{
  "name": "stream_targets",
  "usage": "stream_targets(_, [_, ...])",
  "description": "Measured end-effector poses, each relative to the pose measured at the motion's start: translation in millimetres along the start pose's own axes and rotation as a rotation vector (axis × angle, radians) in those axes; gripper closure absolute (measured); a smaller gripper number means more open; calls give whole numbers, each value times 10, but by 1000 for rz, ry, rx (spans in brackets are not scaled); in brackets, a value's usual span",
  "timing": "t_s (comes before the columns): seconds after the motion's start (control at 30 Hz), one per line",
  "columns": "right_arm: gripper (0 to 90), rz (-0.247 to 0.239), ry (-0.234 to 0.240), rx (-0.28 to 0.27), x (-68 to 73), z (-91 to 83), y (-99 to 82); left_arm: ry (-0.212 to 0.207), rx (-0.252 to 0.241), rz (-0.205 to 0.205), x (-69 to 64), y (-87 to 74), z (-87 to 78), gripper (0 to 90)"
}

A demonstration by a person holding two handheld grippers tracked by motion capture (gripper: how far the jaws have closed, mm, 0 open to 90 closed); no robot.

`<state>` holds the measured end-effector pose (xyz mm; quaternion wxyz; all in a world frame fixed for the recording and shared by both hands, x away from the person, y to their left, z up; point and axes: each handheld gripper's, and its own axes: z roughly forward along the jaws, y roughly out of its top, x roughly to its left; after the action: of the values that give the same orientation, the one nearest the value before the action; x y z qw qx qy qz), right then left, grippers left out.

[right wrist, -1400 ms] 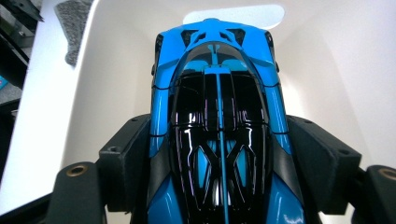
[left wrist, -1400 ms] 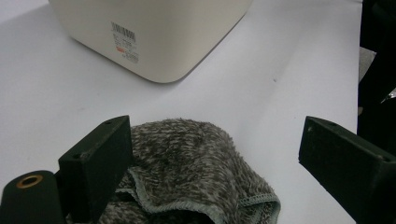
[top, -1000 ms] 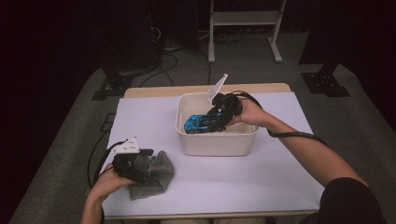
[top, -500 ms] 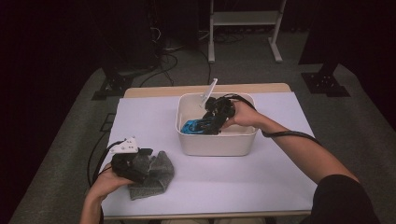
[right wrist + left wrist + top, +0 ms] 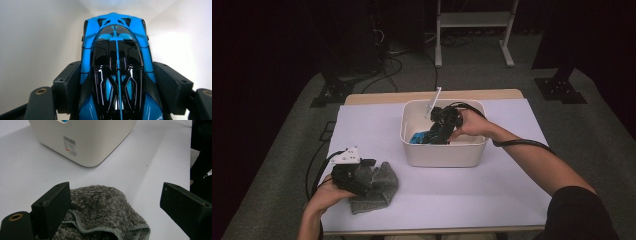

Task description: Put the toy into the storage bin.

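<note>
Right claw [image 5: 116,100] gripping blue toy car [image 5: 116,60] inside white tub [image 5: 444,152]; left claw [image 5: 115,207] gaping open over grey cloth [image 5: 105,215] lying on bench [image 5: 492,200]

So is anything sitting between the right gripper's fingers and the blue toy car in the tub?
Nothing visible. In the right gripper view the blue toy car lies directly between the right gripper's fingers, which sit against its sides. Around it are the bare walls of the white tub.
</note>
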<state>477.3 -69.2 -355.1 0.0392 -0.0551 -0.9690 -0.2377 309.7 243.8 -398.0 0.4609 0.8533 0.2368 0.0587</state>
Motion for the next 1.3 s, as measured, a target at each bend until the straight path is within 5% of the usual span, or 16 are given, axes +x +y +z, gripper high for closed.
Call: stream_targets(1.3, [256,-11,39,117,53,144,19,2,-4,9,-34,7,-47,91])
